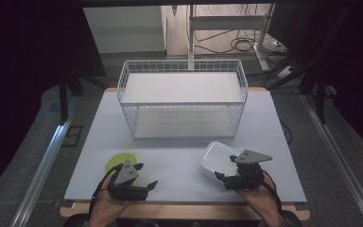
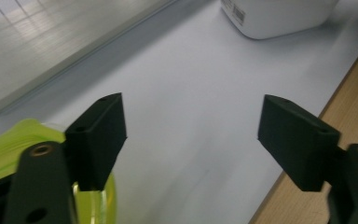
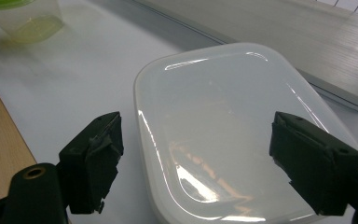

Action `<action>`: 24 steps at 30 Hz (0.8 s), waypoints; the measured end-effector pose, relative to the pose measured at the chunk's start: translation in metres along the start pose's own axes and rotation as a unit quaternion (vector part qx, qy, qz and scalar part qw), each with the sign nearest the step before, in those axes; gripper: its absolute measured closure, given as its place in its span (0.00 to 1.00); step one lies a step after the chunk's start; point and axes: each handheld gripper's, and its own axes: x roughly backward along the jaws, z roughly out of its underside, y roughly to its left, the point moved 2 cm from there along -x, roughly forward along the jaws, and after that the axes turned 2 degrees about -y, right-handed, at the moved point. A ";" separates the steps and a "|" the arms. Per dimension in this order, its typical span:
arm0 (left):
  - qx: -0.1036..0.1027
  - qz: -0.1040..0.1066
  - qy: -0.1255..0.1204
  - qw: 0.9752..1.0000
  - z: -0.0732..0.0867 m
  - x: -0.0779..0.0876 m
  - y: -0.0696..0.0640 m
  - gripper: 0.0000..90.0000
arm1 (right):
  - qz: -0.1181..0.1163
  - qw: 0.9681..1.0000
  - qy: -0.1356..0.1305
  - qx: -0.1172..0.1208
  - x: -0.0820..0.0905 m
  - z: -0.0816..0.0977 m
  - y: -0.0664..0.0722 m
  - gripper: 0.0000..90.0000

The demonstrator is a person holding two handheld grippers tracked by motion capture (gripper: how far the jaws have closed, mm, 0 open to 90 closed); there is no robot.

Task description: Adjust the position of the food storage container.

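Observation:
A white lidded plastic box [image 1: 216,158] lies on the table at the front right; in the right gripper view the box [image 3: 223,126] sits just beyond and between the jaws. My right gripper [image 1: 228,179] hovers open at its near edge, nothing held. A yellow-green lidded cup [image 1: 119,161] stands at the front left; the cup [image 2: 9,144] shows behind the left jaw. My left gripper [image 1: 147,182] is open just right of it, holding nothing.
A white wire basket [image 1: 183,97] with two shelf levels stands at the back middle of the pale table [image 1: 179,156]. A wooden edge [image 1: 184,210] runs along the table's front. Cables lie on the floor behind.

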 end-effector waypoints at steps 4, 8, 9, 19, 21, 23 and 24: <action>0.023 0.001 -0.010 1.000 -0.001 0.006 0.007 0.49 | 0.004 1.000 0.000 0.004 0.000 0.000 0.000 0.20; 0.020 -0.016 0.009 1.000 -0.001 0.007 0.010 0.78 | 0.007 1.000 0.002 0.005 0.000 0.000 0.000 0.20; 0.019 -0.022 0.014 0.999 0.000 0.008 0.011 0.86 | 0.008 1.000 0.001 0.006 0.000 0.000 0.000 0.20; 0.050 -0.041 0.059 0.996 0.009 0.008 0.018 1.00 | 0.017 1.000 0.002 0.009 0.001 0.000 0.000 0.20; 0.052 -0.040 0.069 0.995 0.011 0.006 0.019 1.00 | 0.017 1.000 0.003 0.011 0.001 0.000 0.000 0.20; 0.053 -0.042 0.071 0.995 0.012 0.005 0.019 1.00 | 0.018 1.000 0.003 0.014 0.001 0.000 0.001 0.20; 0.057 -0.042 0.074 0.995 0.013 0.005 0.020 1.00 | 0.018 1.000 0.003 0.014 0.001 0.000 0.001 0.20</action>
